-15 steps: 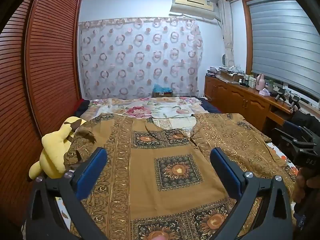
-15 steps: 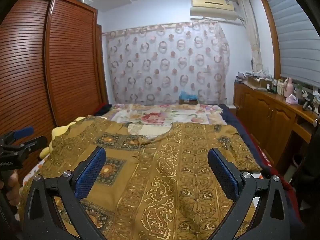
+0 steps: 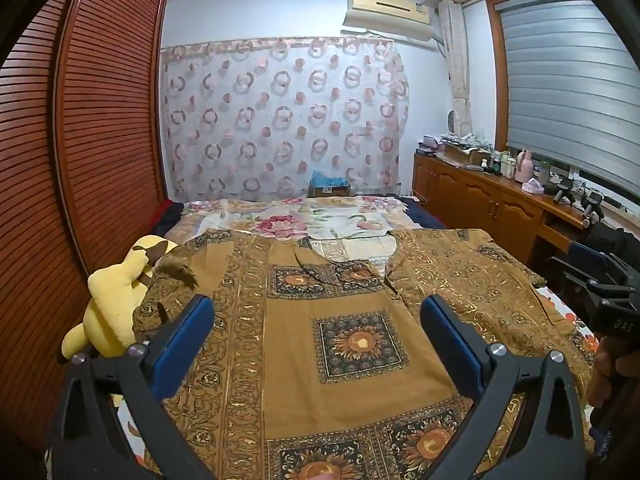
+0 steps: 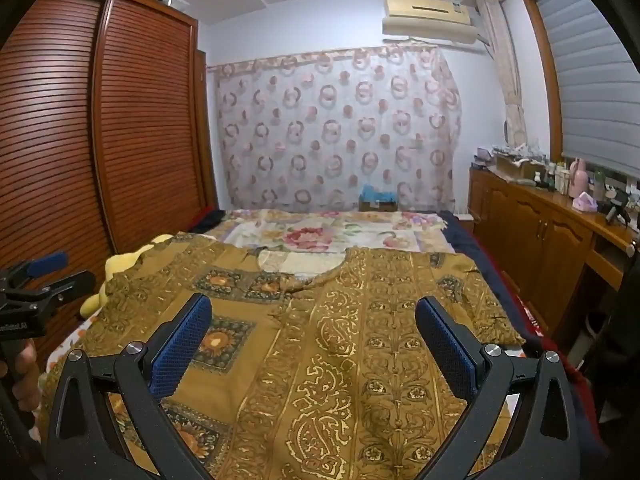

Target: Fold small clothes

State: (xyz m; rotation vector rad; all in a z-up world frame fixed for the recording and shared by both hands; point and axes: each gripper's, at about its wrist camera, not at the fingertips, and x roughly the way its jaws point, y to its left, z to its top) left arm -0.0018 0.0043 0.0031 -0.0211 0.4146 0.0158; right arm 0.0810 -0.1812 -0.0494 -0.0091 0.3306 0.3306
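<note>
A brown and gold patterned garment lies spread flat on the bed, neckline toward the far end, sleeves out to both sides. My left gripper hovers above its left half, jaws wide open with nothing between the blue pads. Over the right half my right gripper also stands open and empty. Each gripper shows at the edge of the other's view, the right gripper and the left gripper, each held by a hand.
A yellow plush toy lies at the bed's left edge against a slatted wooden wardrobe. A floral sheet covers the far bed. A wooden sideboard with bottles runs along the right wall.
</note>
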